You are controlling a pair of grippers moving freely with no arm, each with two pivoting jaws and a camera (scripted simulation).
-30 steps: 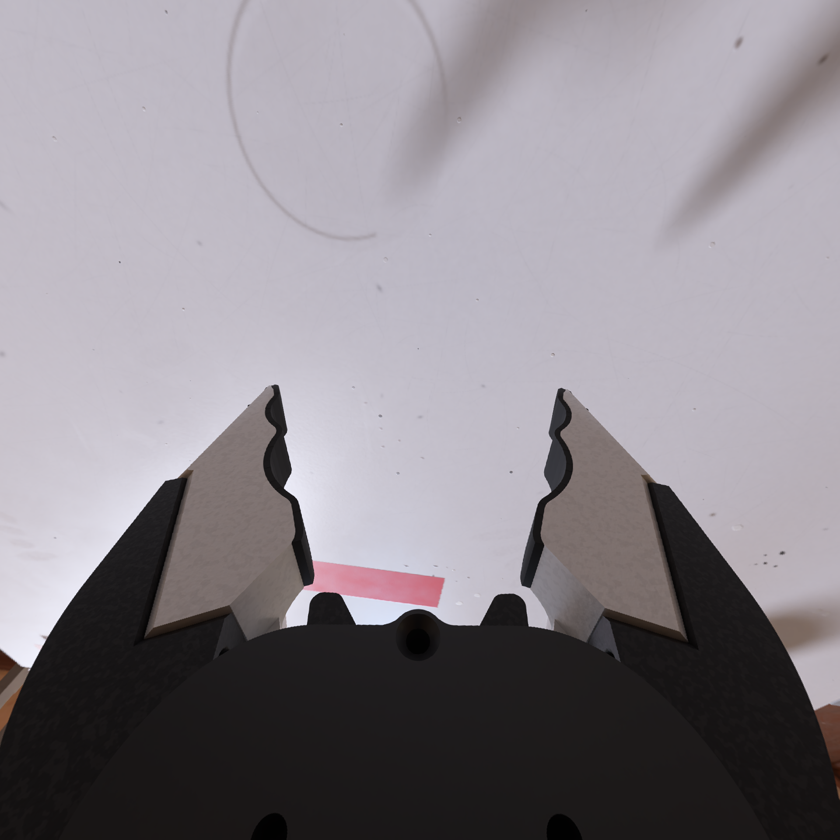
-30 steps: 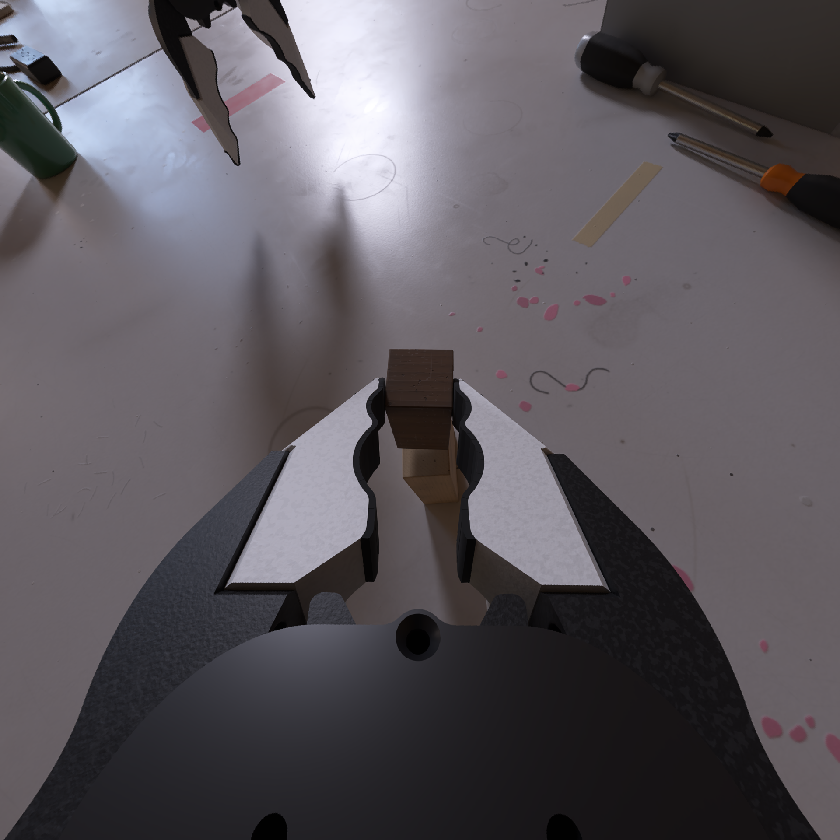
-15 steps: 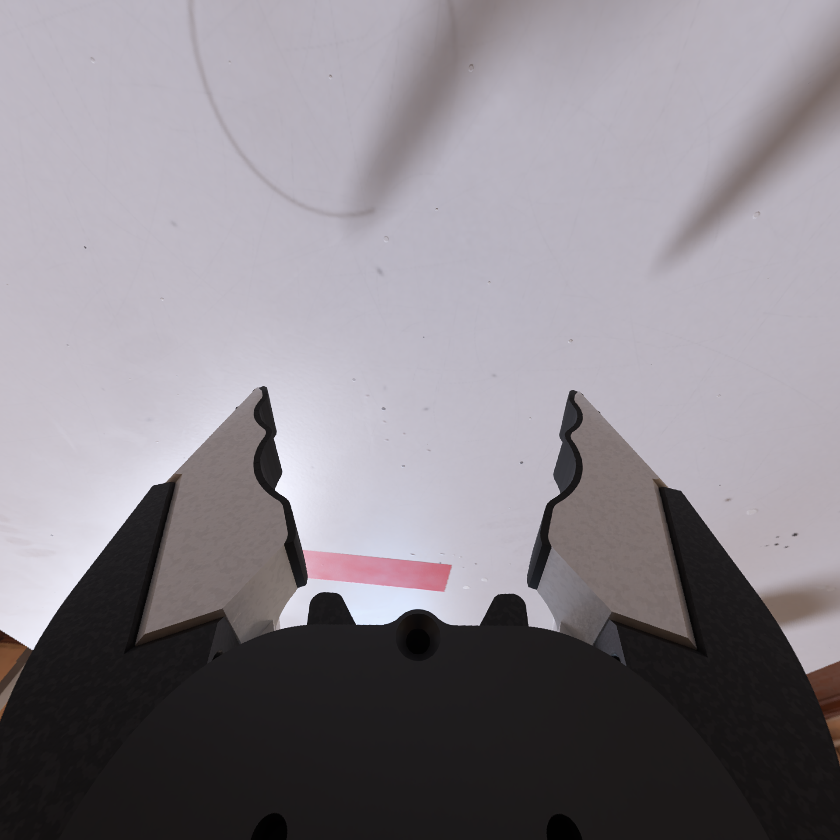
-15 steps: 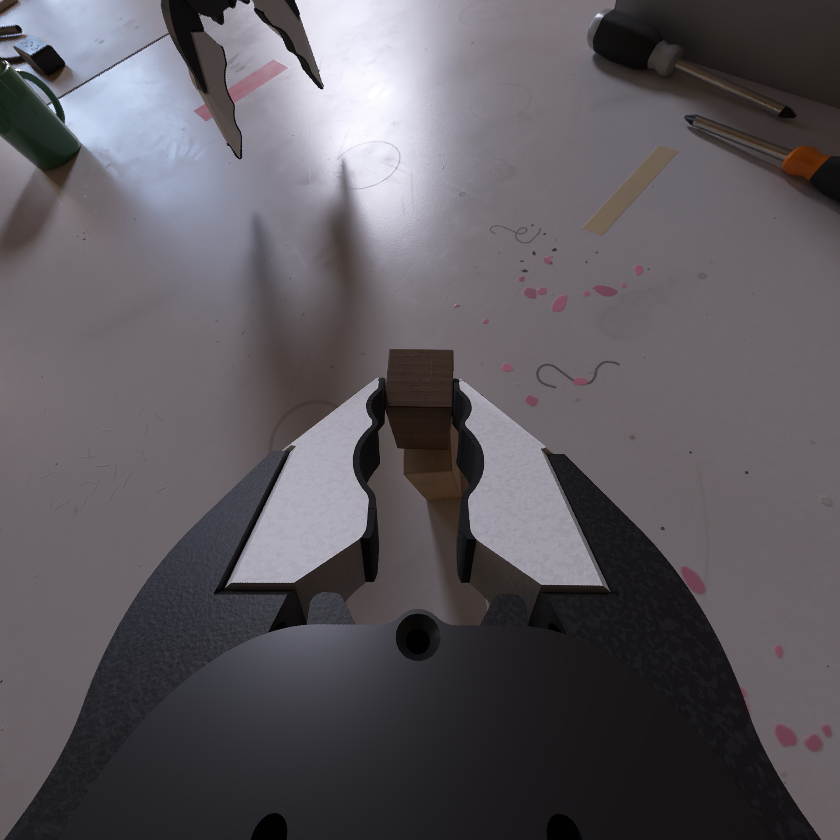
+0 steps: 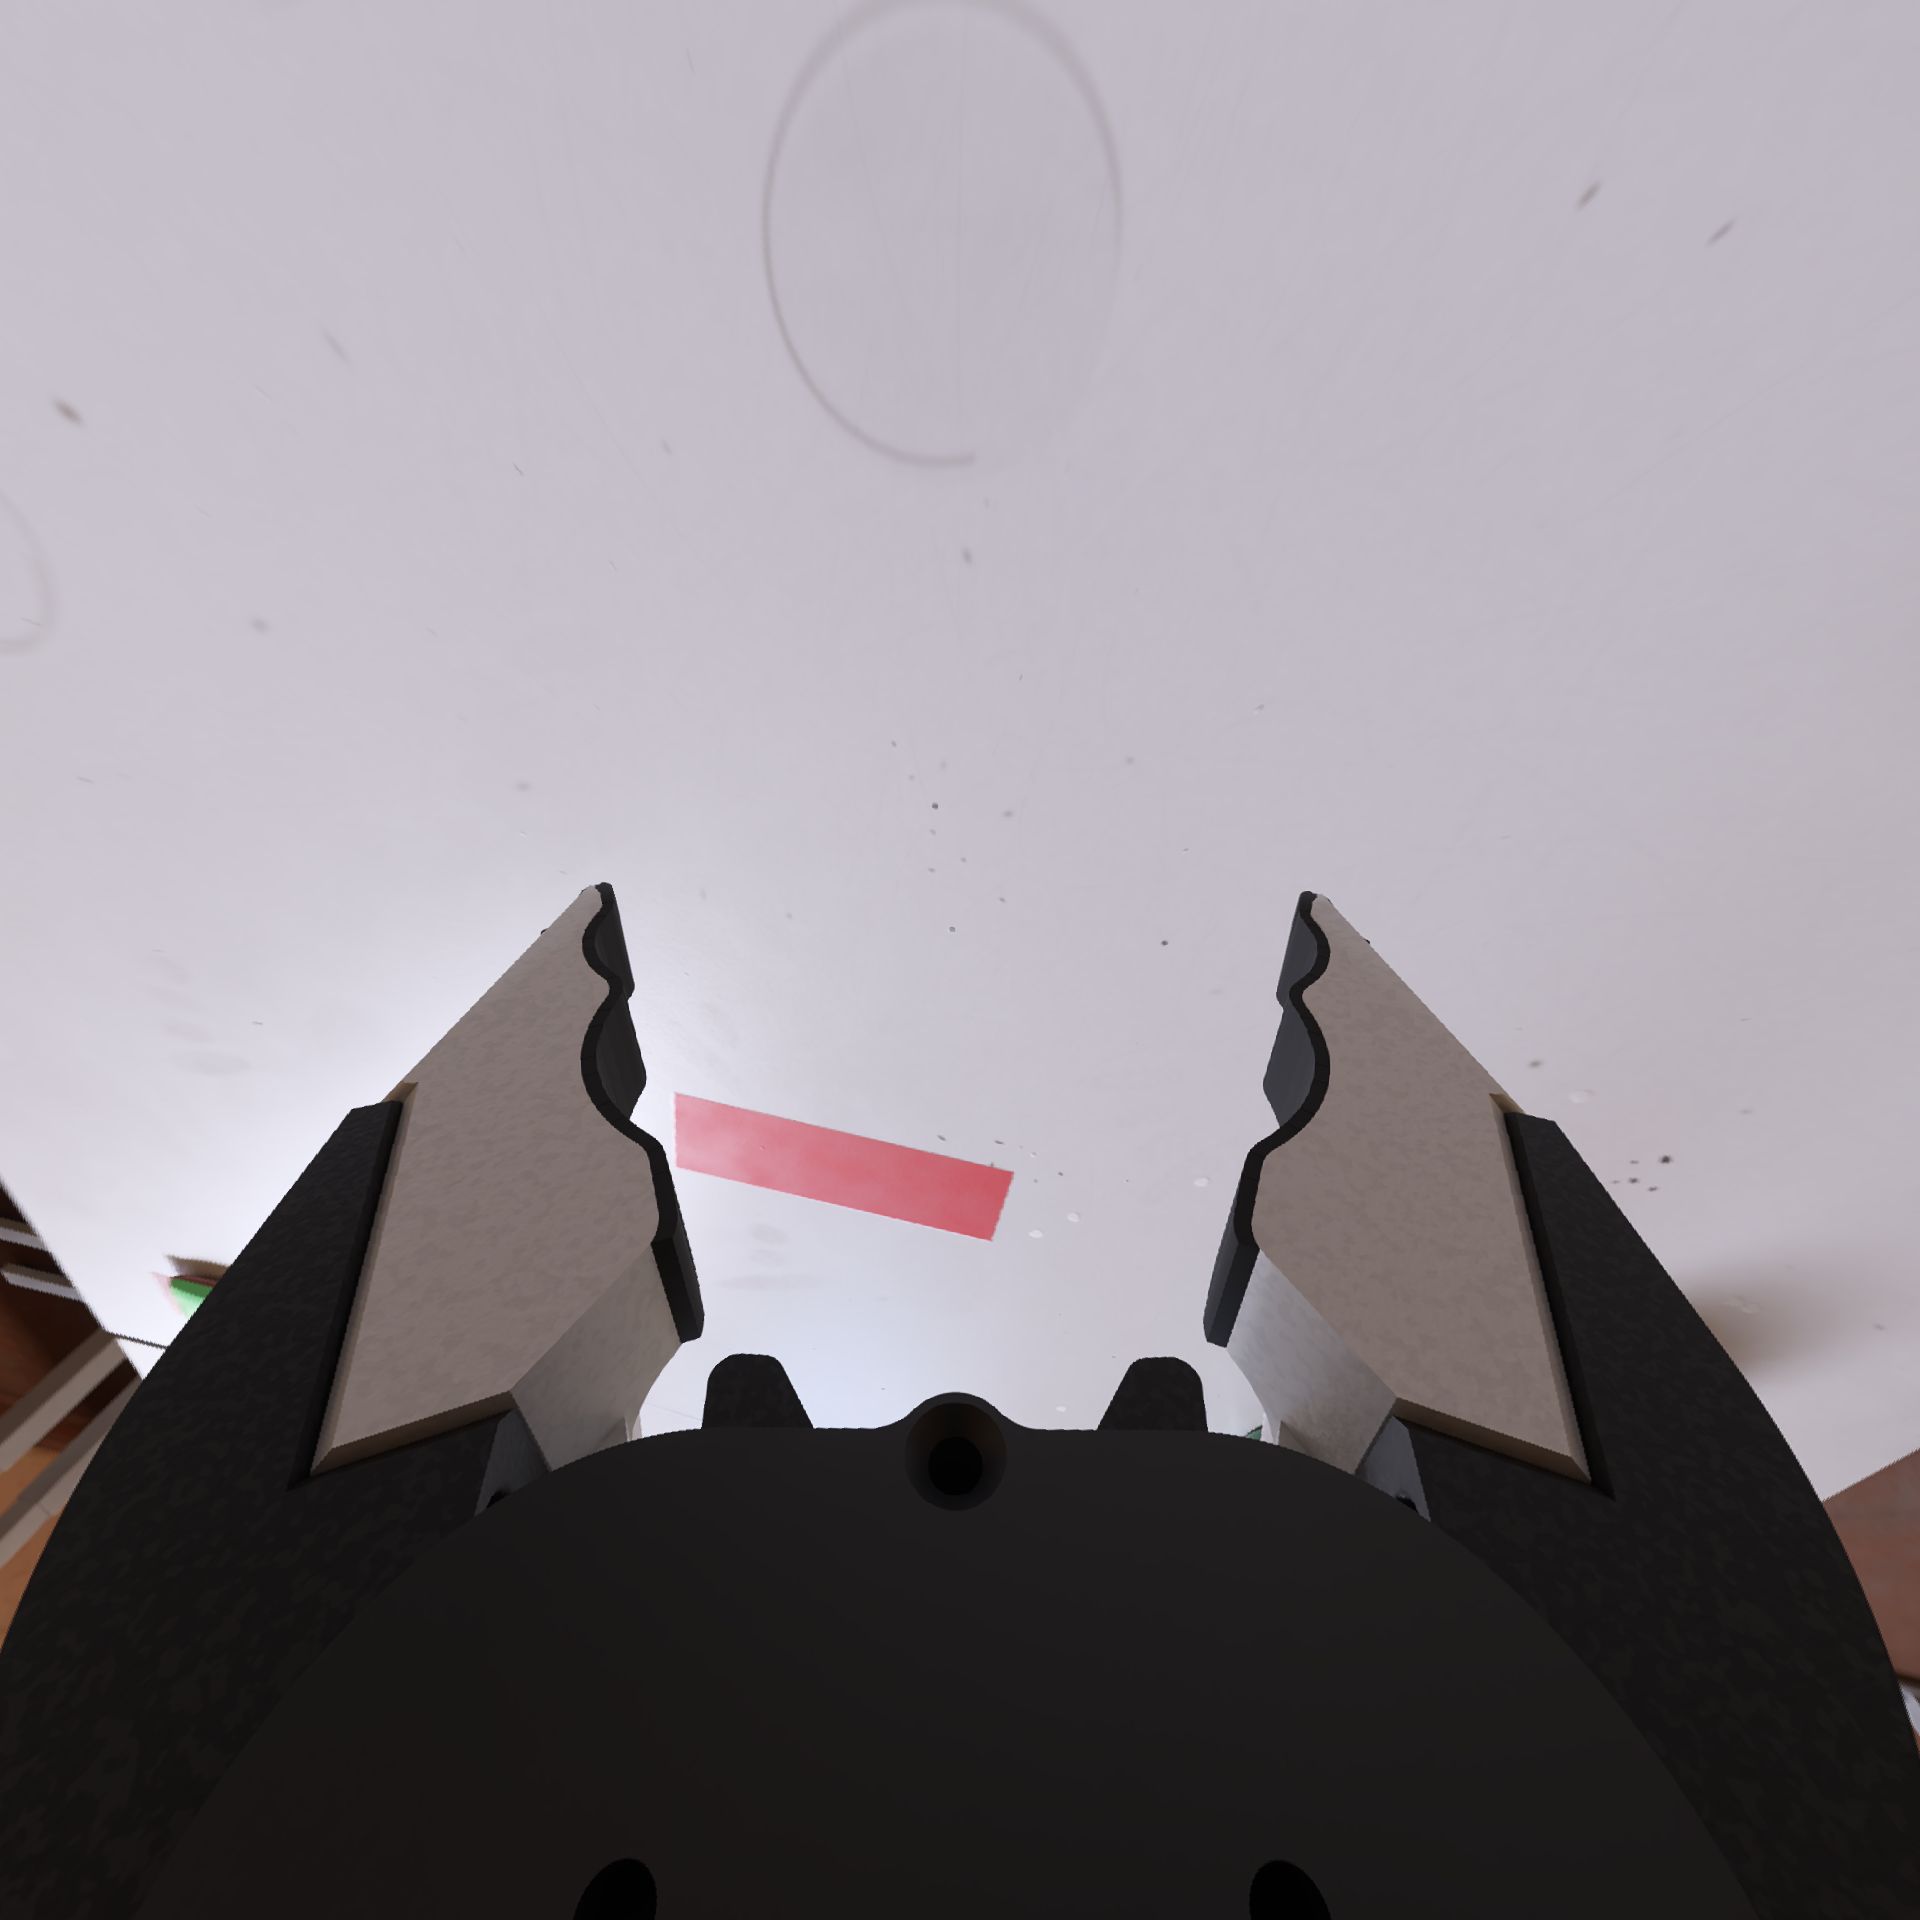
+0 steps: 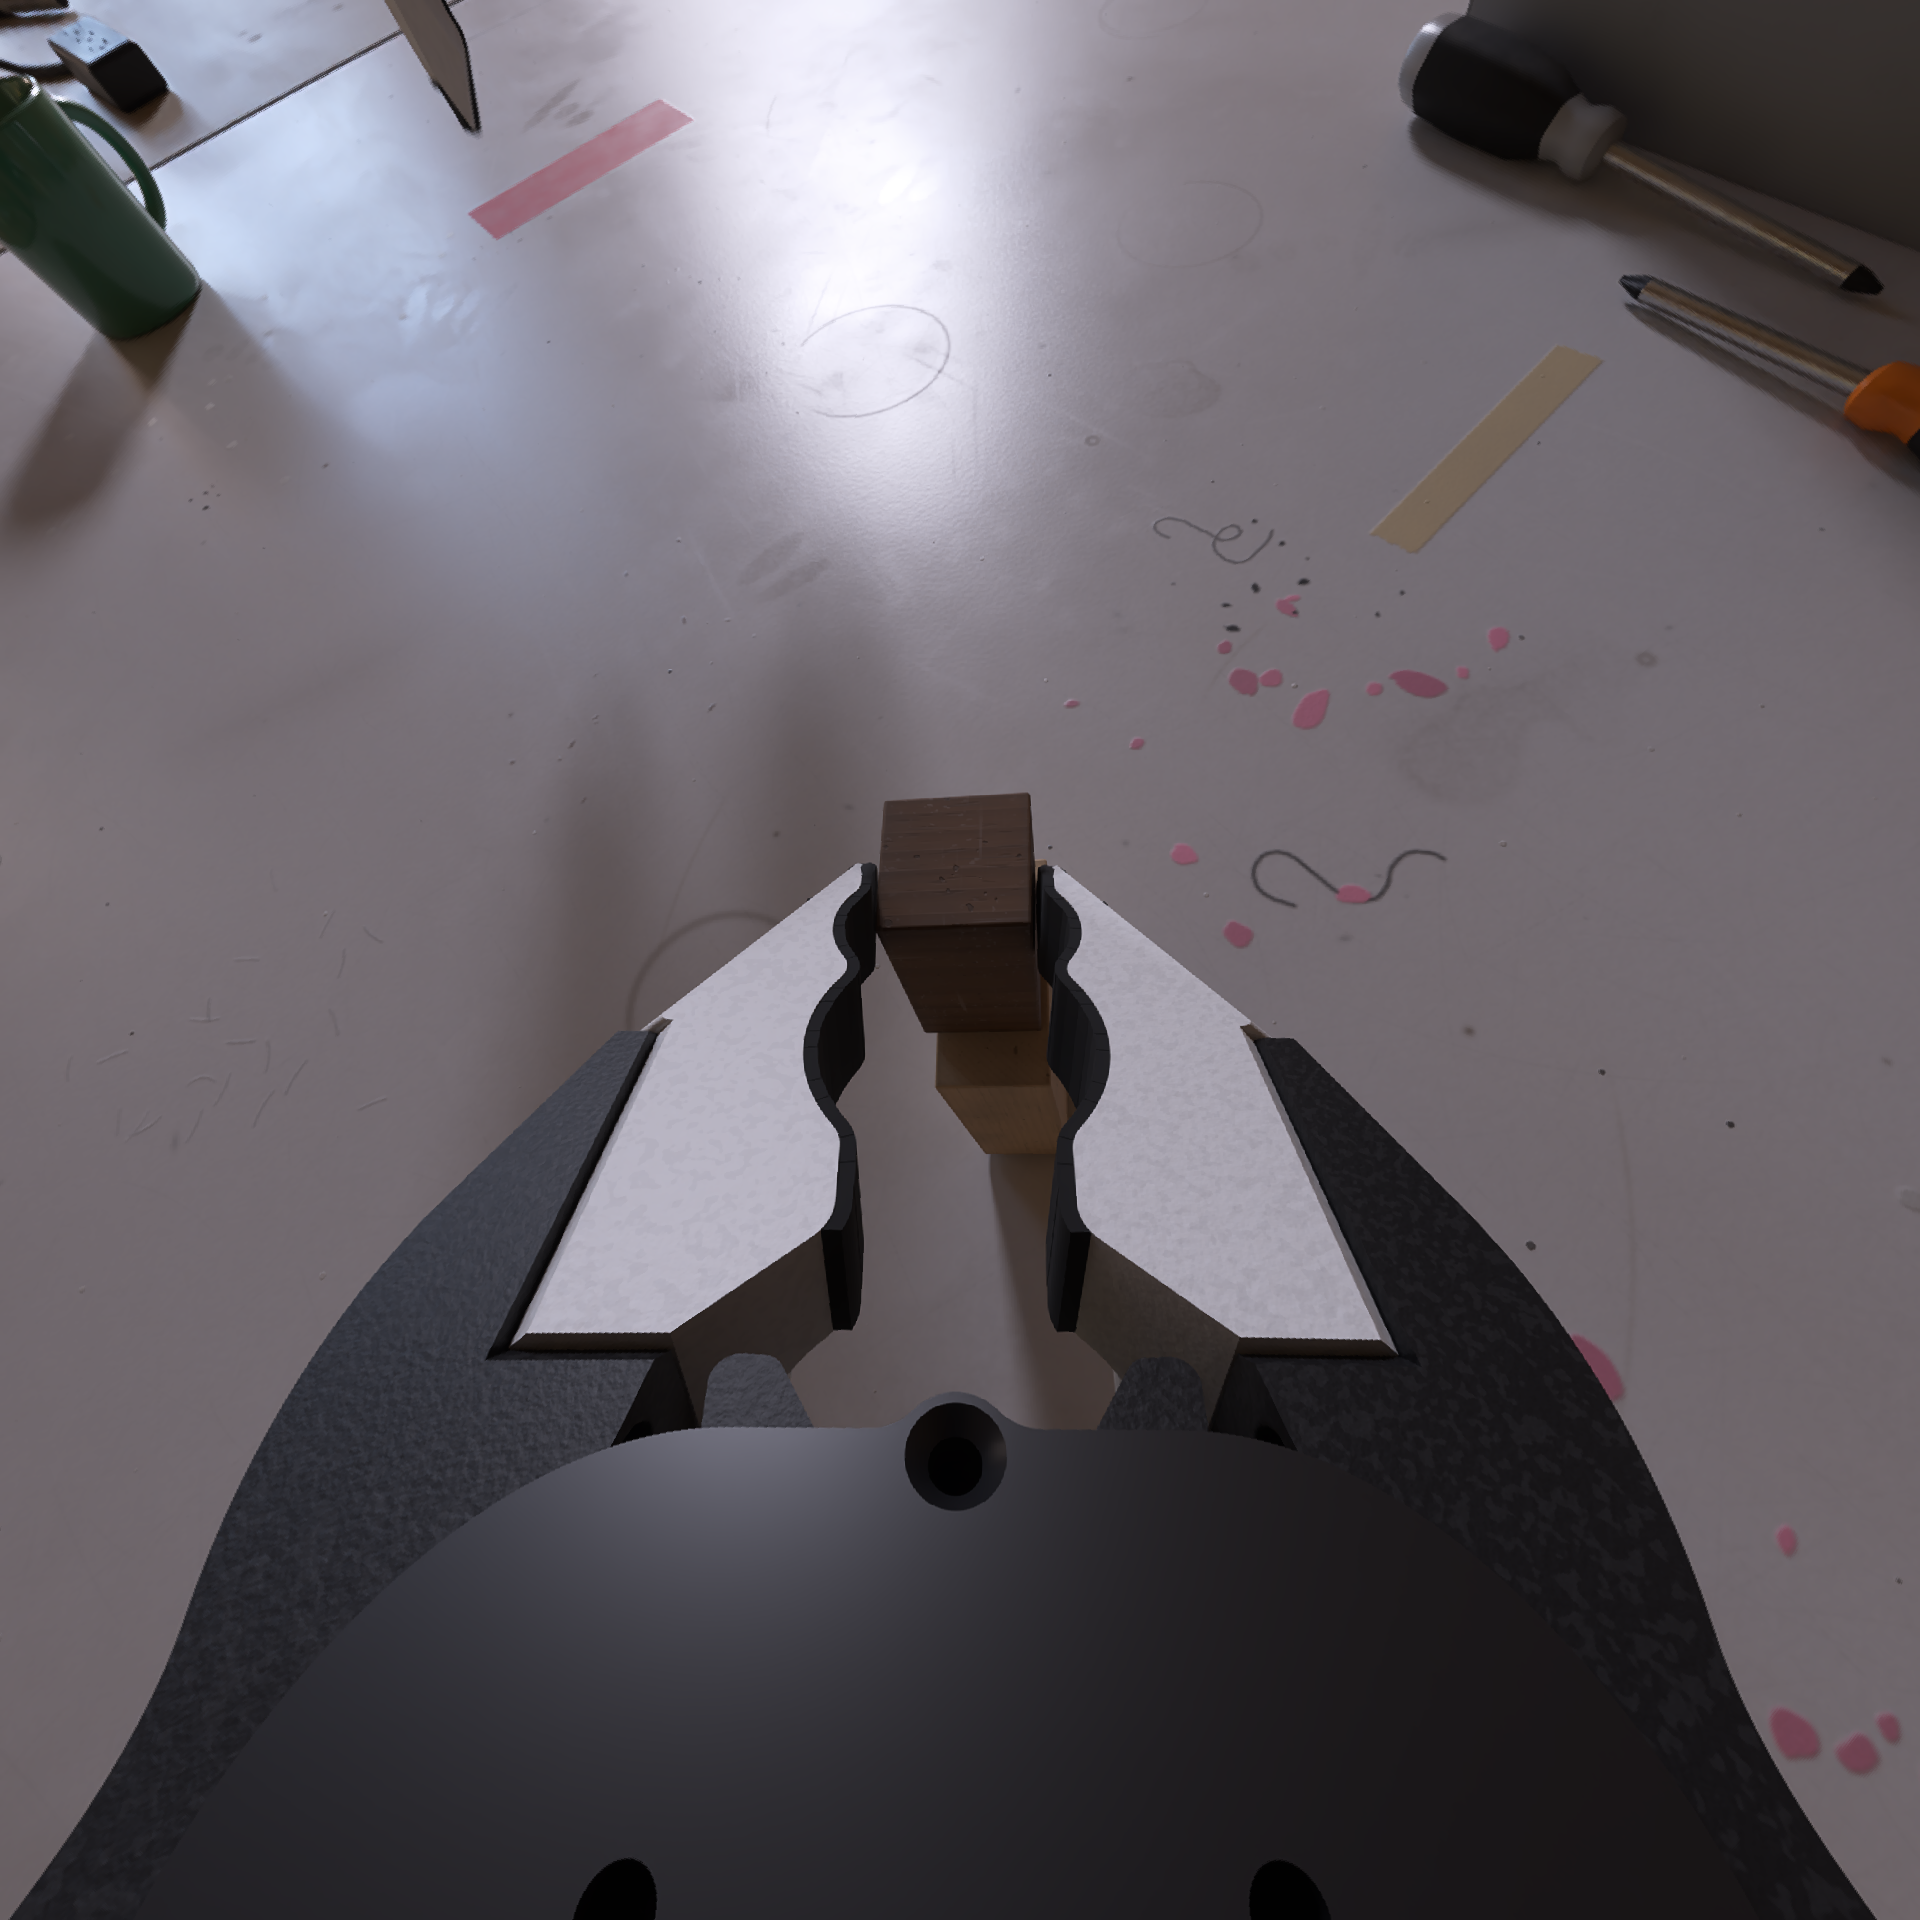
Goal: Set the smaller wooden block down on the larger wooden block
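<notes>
Two views are given. From the left wrist, the left gripper (image 5: 954, 899) is seen with its jaws spread wide and nothing between them, above a pale table (image 5: 416, 520); a strip of pink tape (image 5: 840, 1166) and a pencilled circle (image 5: 940, 229) are shown ahead, and neither block is visible.

From the right wrist, the right gripper (image 6: 954, 883) is seen clamped on the dark wooden block (image 6: 958, 883), held above the light wooden block (image 6: 1006, 1096); contact between them cannot be told. Only here are a green mug (image 6: 78, 223) at the far left edge, two screwdrivers (image 6: 1621, 156) toward the far right corner, beige tape (image 6: 1486, 447) and pink splatters (image 6: 1351, 691) shown.
</notes>
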